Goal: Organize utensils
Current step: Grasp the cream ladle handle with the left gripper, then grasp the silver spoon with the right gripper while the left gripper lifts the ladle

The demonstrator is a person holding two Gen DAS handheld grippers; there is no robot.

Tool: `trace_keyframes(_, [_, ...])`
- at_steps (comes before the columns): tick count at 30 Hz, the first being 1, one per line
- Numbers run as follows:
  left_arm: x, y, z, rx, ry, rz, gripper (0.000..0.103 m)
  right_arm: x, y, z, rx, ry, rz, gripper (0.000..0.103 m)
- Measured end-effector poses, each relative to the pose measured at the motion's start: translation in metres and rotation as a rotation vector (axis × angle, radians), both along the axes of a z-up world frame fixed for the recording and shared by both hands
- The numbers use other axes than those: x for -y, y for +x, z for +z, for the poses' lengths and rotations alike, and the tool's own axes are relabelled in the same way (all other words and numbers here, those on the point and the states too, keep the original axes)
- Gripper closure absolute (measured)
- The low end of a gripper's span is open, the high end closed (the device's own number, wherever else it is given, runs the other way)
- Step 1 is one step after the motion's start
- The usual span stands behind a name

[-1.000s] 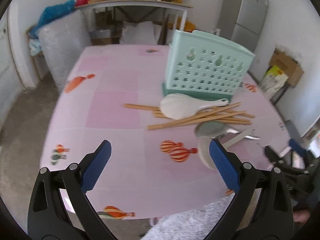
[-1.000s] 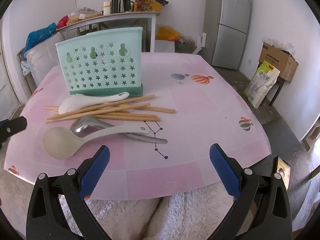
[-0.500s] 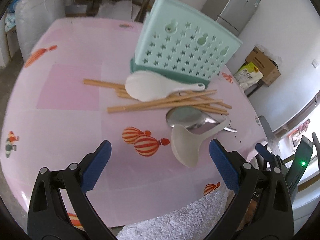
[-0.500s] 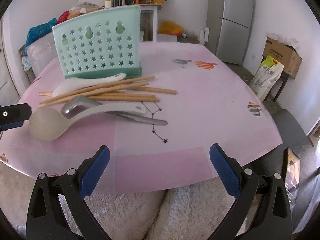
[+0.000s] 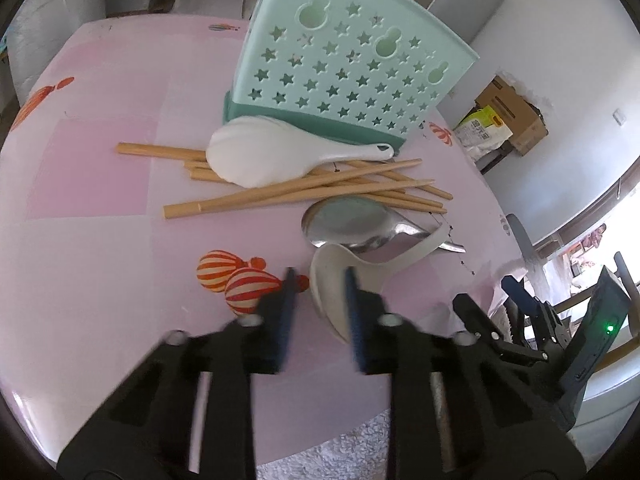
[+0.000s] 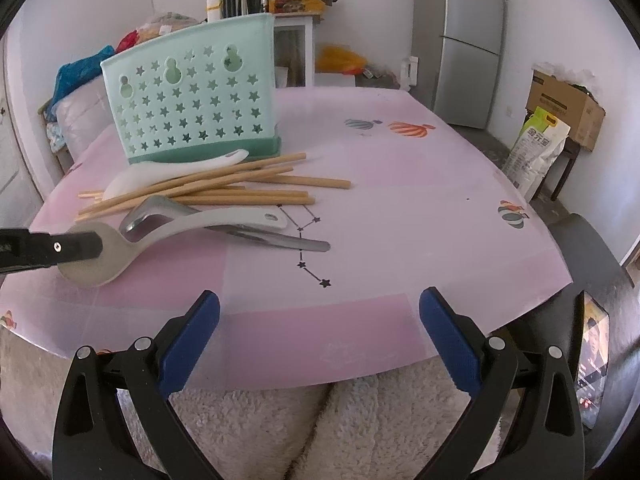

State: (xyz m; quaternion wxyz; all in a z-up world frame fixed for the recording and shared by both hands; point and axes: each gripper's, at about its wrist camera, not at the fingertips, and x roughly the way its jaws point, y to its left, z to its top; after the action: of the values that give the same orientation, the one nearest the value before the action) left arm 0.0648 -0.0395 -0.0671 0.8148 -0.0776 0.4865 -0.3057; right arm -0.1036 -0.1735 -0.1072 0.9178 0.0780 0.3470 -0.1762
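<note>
A: One spoon matters at present, the beige ladle (image 5: 332, 292), lying on the near part of the pink table (image 5: 100, 208) with its handle resting up over the steel spoon (image 5: 348, 226). Half a second ago the left gripper (image 5: 318, 298) was spread wide, short of it; its fingers have since narrowed sharply and now sit either side of the ladle's left rim.

B: Is it gripped?

A: Cannot tell. In the right wrist view the left gripper covers the bowl's left edge, but contact is not clear, and the ladle looks to lie on the table. The judgement is that the grasp is closing, not finished.

B: And the other hand?

A: The right gripper (image 6: 320, 330) is spread wide, holding nothing, at the near edge of the table.

B: What else waits?

A: The white paddle (image 5: 264, 152) and the chopsticks (image 5: 304, 192) lie just in front of the holder (image 5: 340, 68), which stands upright at the far side. Nothing shows inside it yet, so sorting has barely begun.
</note>
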Motion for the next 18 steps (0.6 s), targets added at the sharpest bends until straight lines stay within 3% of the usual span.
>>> trace_keyframes(2, [-0.003,0.002,-0.002,-0.024,-0.018,0.010,0.097,0.001,-0.001,0.003,0.008,-0.009,-0.007,0.006])
trace_keyframes(7, [-0.017,-0.002,0.006,-0.033,-0.072,0.017,0.098,0.002,-0.010,0.014,0.049,-0.066,-0.039,0.006])
trace_keyframes(13, [-0.052,-0.001,0.029,-0.044,-0.194,0.049,0.098,0.002,-0.024,0.033,0.142,-0.136,-0.074,0.007])
trace_keyframes(18, [-0.092,0.007,0.056,0.026,-0.254,0.139,0.098,-0.025,-0.002,0.039,0.134,-0.177,0.076,0.014])
